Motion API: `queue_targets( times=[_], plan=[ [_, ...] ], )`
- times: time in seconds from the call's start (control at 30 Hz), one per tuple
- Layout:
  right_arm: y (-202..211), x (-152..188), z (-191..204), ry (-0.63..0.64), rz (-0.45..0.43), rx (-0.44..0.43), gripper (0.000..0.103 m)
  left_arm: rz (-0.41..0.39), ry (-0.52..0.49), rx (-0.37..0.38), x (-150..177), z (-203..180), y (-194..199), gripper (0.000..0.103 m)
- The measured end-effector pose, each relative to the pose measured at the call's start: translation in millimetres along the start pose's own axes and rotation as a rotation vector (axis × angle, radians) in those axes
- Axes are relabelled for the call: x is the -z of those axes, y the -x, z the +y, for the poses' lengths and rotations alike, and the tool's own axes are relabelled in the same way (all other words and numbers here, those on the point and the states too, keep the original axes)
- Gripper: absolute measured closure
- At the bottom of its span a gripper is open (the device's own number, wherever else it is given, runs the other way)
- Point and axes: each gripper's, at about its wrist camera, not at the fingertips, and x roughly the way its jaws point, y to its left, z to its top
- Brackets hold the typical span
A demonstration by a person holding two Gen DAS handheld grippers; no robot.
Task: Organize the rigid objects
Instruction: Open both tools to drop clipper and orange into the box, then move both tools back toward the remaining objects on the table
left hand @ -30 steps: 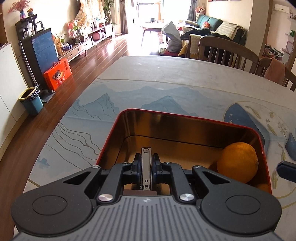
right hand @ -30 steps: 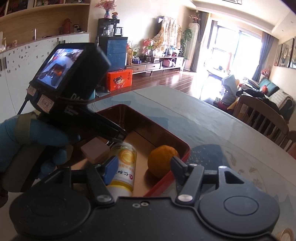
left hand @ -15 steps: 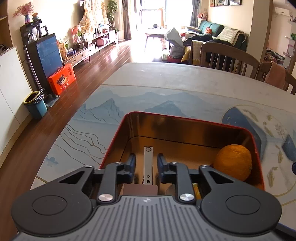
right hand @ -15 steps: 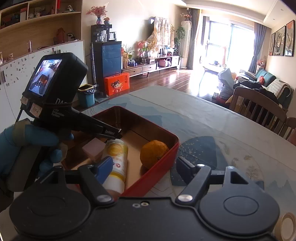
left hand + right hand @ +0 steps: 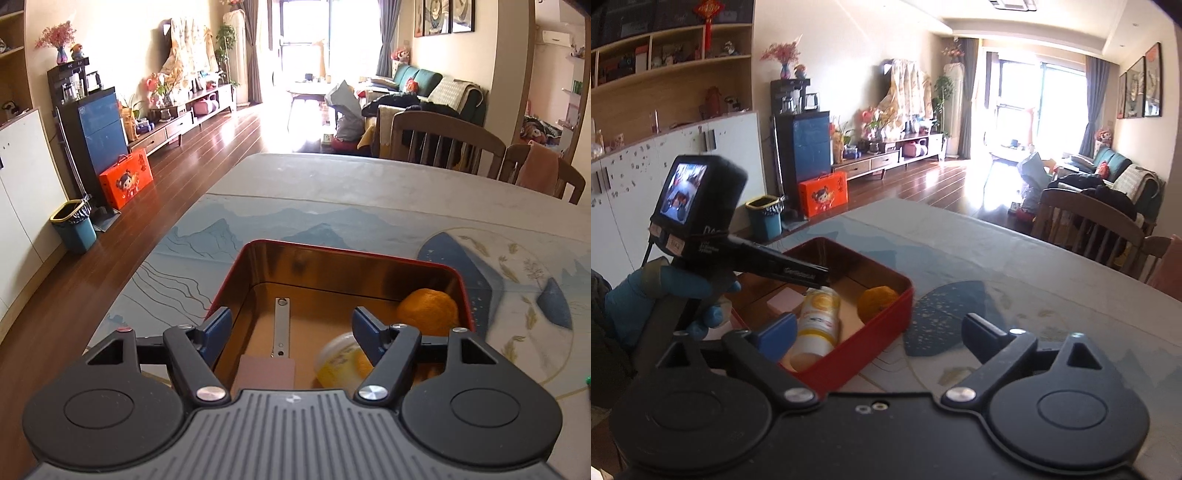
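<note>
A red tin box (image 5: 354,254) (image 5: 864,354) with a gold inside stands on the table. In it lie a flat metal strip (image 5: 280,328), a brown block (image 5: 266,372) (image 5: 785,300), a yellow-and-white bottle on its side (image 5: 338,363) (image 5: 817,325) and an orange (image 5: 428,312) (image 5: 877,300). My left gripper (image 5: 291,334) is open and empty above the box's near end, over the strip. My right gripper (image 5: 879,332) is open and empty, above the table to the right of the box and nearer me.
The table (image 5: 369,192) has a blue landscape-print cover. Wooden chairs (image 5: 443,140) stand at its far side. The left gripper's camera body (image 5: 698,206) and a blue-gloved hand (image 5: 653,291) show left of the box. Wood floor and a teal bin (image 5: 74,225) lie left.
My left gripper opened and let go of the metal strip, which now lies in the box. Both grippers rose and drew back from the box.
</note>
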Motion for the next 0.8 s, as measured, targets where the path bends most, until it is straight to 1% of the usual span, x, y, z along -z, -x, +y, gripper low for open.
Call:
queue_targets(
  times=[0.07,0.13,0.27,0.43,0.53,0.73,0.8],
  plan=[
    [9.5,2.2,-7.6,-0.009,-0.006,0.012,0.003,-0.011,-0.003,0.011,1.3,-2.2,7.5,0.028],
    [18.7,6.5,-15.2,-0.015,-0.006,0.023,0.000,-0.021,-0.013,0.023,3.5,-6.5,15.4,0.027],
    [33.5,17.9,-31.7,-0.021,-0.001,0.062,0.000,-0.044,-0.034,0.044,10.0,-16.8,32.0,0.027],
    [56.2,30.8,-54.7,-0.052,-0.011,0.114,0.000,-0.073,-0.045,0.096,20.6,-30.6,57.6,0.027],
    [71.6,42.7,-72.2,-0.084,-0.017,0.157,0.000,-0.093,-0.059,0.120,27.6,-42.8,71.2,0.021],
    [91.8,70.5,-105.5,-0.154,-0.001,0.233,0.000,-0.110,-0.097,0.193,39.8,-76.3,87.7,0.020],
    [95.4,79.9,-113.8,-0.168,0.007,0.249,0.000,-0.114,-0.105,0.214,45.8,-88.7,90.5,0.018]
  ],
)
